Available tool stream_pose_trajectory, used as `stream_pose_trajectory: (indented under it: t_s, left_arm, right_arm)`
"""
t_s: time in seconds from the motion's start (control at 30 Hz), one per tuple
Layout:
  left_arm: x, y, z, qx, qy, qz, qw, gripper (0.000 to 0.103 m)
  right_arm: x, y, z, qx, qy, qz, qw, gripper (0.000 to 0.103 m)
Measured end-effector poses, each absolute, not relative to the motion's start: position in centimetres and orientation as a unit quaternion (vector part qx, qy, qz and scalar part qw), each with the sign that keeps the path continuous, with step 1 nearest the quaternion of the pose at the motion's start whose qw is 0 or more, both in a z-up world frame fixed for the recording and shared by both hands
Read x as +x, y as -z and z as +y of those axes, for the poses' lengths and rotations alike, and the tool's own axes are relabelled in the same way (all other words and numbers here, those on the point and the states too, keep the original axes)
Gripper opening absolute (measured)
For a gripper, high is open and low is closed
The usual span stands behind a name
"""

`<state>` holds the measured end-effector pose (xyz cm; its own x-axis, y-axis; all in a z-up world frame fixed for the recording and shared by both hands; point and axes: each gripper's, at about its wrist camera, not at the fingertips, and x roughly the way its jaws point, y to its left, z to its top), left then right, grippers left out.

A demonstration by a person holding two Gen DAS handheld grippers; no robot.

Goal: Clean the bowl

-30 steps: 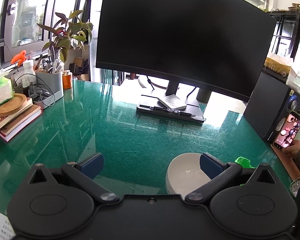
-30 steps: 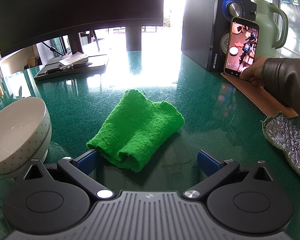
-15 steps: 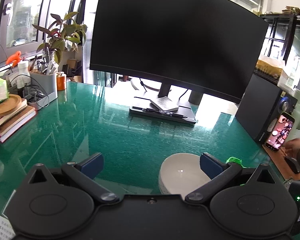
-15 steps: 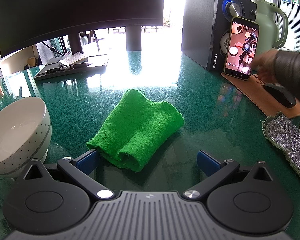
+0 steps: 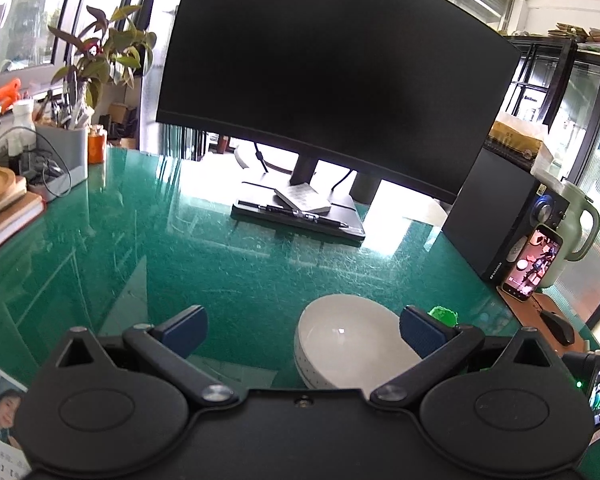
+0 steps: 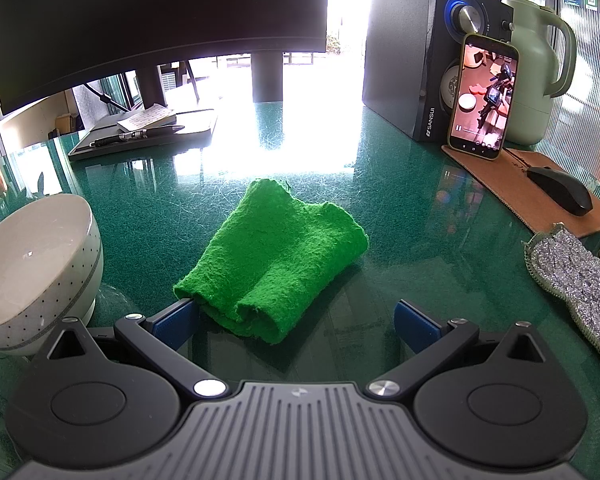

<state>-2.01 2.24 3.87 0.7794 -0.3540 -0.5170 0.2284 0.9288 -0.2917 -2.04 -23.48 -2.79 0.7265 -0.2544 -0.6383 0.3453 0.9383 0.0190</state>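
One white bowl (image 5: 342, 344) upright, mouth up, on green table (image 5: 204, 264), before left tongs (image 5: 302, 326), spread, empty. One folded green cloth (image 6: 276, 256) right of bowl, long axis running away from right tongs (image 6: 296, 320), also spread, empty.

On the table (image 6: 400, 200), the bowl (image 6: 32, 264) sits left of the folded cloth (image 6: 272, 256); behind them stands the monitor (image 5: 332, 80), with the phone (image 6: 485, 96) leaning against the speaker (image 6: 404, 52) at right.
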Motion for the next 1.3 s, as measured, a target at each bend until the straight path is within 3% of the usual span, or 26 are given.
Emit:
stream_pose_trajectory:
  t_s: [1.3]
  left_arm:
    - [-2.54, -4.24, 1.98, -0.099, 0.171, 0.292, 0.936, 0.103]
  right_arm:
    - [-2.04, 2.81, -23.46, 0.068, 0.162, 0.333, 0.927, 0.103]
